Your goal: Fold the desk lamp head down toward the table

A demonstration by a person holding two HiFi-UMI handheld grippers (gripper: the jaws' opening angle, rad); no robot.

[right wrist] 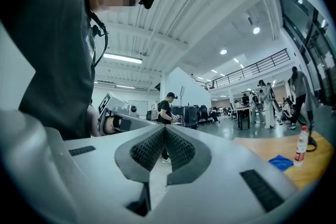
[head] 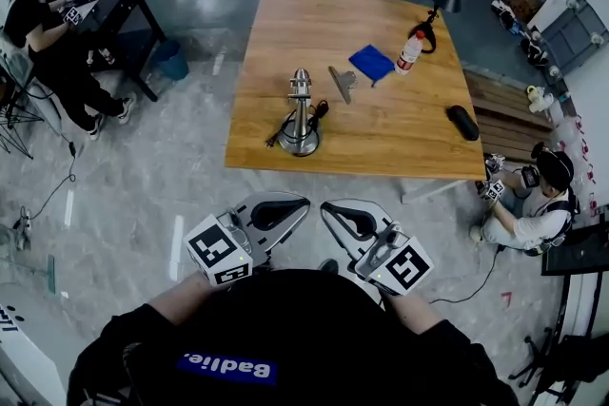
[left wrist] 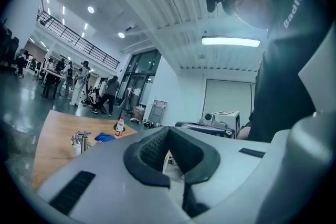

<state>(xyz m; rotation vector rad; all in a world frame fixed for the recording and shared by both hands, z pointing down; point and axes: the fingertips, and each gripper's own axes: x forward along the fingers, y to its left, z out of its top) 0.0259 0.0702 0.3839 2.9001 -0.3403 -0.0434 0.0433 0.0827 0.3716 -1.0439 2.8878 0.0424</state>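
The left tongs [head: 290,207] and the right tongs [head: 338,212] are side by side close to the person, off the near edge of the table [head: 400,143], with their tips turned toward each other. On each of them the jaws are pressed together and nothing is between them. The lamp [head: 301,114] stands on the table ahead of both tongs, a little more on the side of the left tongs and well apart from both. Its round base is flat on the wood and its stem rises from it. From above I cannot tell how far its head [head: 301,81] is bent; in the left gripper view it seems to lie across the top of the stem, but it is too small to be sure. In my judgement this scene fits two stages: the tongs waiting before they go to the lamp, or the tongs drawn away after the head was folded. The pictures do not decide between them, so I name no next move.
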